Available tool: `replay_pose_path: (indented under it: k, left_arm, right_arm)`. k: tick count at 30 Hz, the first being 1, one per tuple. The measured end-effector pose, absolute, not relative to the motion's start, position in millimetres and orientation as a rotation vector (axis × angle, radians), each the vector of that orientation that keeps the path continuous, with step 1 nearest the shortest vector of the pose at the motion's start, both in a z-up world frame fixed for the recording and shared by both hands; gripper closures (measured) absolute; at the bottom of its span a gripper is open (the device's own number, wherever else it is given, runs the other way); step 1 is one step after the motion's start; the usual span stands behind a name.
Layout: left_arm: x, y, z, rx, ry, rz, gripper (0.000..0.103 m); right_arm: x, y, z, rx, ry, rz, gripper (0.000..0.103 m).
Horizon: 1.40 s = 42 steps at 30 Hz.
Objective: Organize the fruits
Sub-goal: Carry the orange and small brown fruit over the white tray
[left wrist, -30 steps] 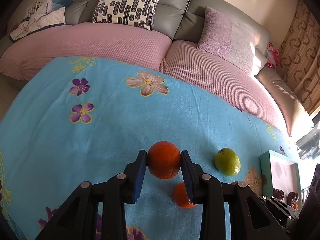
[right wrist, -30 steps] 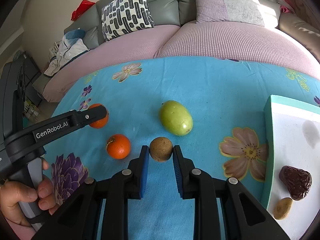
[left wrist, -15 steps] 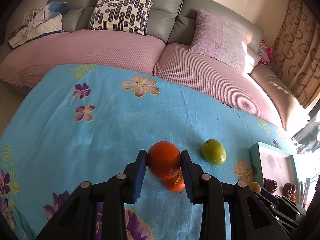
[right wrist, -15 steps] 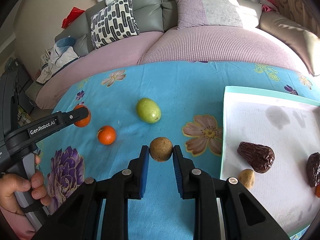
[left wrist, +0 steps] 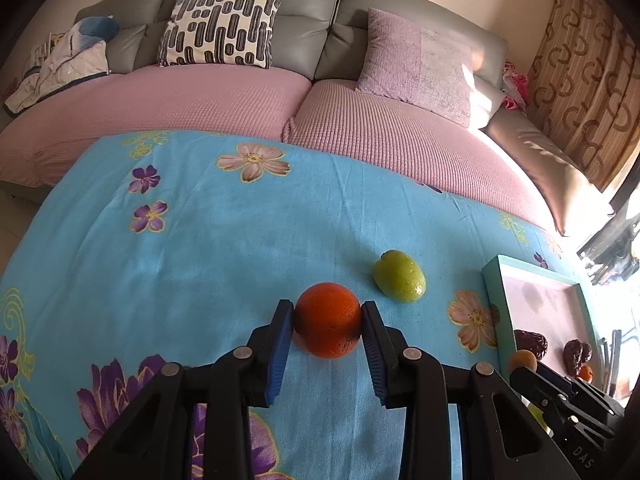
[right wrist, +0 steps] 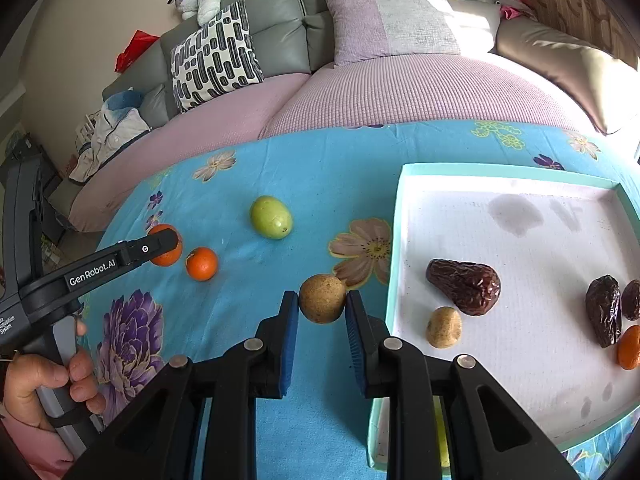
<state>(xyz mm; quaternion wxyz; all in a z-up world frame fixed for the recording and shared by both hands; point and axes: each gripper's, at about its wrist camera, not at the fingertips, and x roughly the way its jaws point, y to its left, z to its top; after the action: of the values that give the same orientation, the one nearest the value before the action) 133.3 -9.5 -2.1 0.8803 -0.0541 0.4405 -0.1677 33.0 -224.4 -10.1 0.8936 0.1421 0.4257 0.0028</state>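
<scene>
A: Left gripper (left wrist: 327, 322) status?
B: Blue pads (left wrist: 280, 344) pinching the big orange (left wrist: 327, 320), one pad on each side. Held over the blue floral cloth (left wrist: 200, 248). The right wrist view shows the same orange (right wrist: 166, 254) partly behind the left gripper's finger.

A: Right gripper (right wrist: 322, 300)?
B: Clamped on a round tan-brown fruit (right wrist: 322, 298), pads touching both sides. It sits just beside the near-left edge of the teal tray (right wrist: 508, 170), still outside the rim.

A: What's in the tray?
B: A large dark date (right wrist: 466, 286), a small tan fruit (right wrist: 444, 327) just in front of it, more dark dates (right wrist: 604, 310) at the right, and a small orange fruit (right wrist: 629, 347) at the far right edge.

A: Loose fruit on the cloth?
B: Green fruit (right wrist: 271, 217), lying alone, well left of the tray. Small orange (right wrist: 202, 264) just beside the left gripper's tip; can't tell whether they touch.

A: Person?
B: One hand (right wrist: 44, 380) visible in the right view, wrapped round the left gripper's handle. Sofa (left wrist: 224, 92) with pink covers behind the cloth.
</scene>
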Motion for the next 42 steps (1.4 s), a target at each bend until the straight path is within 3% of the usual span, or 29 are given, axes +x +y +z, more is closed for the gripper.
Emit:
replay_pose_path:
  k: [26, 42]
  left_arm:
    - [61, -160, 11, 0.099, 0.912, -0.790, 0.066]
    - [42, -192, -13, 0.190, 0.974, -0.855, 0.066]
  right_arm:
    - [-31, -359, 8, 0.429, 0.800, -0.396, 0.078]
    - [-28, -366, -11, 0.455, 0.861, -0.395, 0.078]
